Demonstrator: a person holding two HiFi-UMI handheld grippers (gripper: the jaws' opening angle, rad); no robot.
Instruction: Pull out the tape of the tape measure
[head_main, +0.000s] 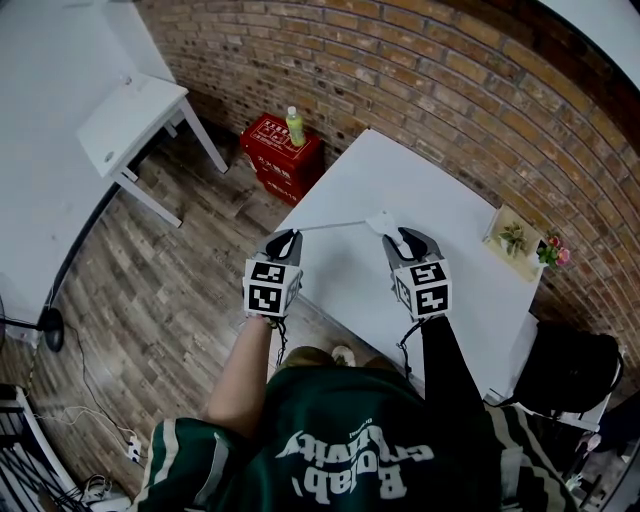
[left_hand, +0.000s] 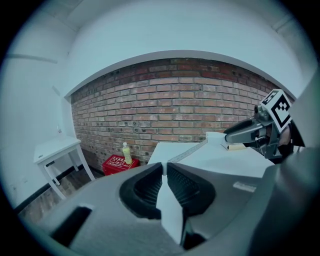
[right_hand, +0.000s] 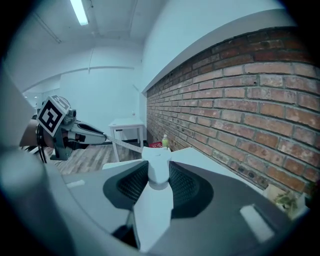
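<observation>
Ahead of both my grippers runs a brick wall (head_main: 400, 70), with the white table (head_main: 400, 180) beneath them. A small side table (head_main: 130, 120) stands well off to the left gripper's (head_main: 288, 238) outer side. A red crate (head_main: 280, 155), with a bottle (head_main: 295, 127) standing on it, sits ahead of that gripper. Beyond the right gripper (head_main: 404, 240), a wooden planter (head_main: 512, 245) holds flowers (head_main: 552, 250). My right jaws clamp the tape measure case (head_main: 385, 224). My left jaws pinch narrow on the tape (head_main: 335, 226), which is stretched between the two grippers.

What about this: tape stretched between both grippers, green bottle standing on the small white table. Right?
No. The bottle stands on the red crate, as the head view shows. The tape does run from left gripper to right gripper.
</observation>
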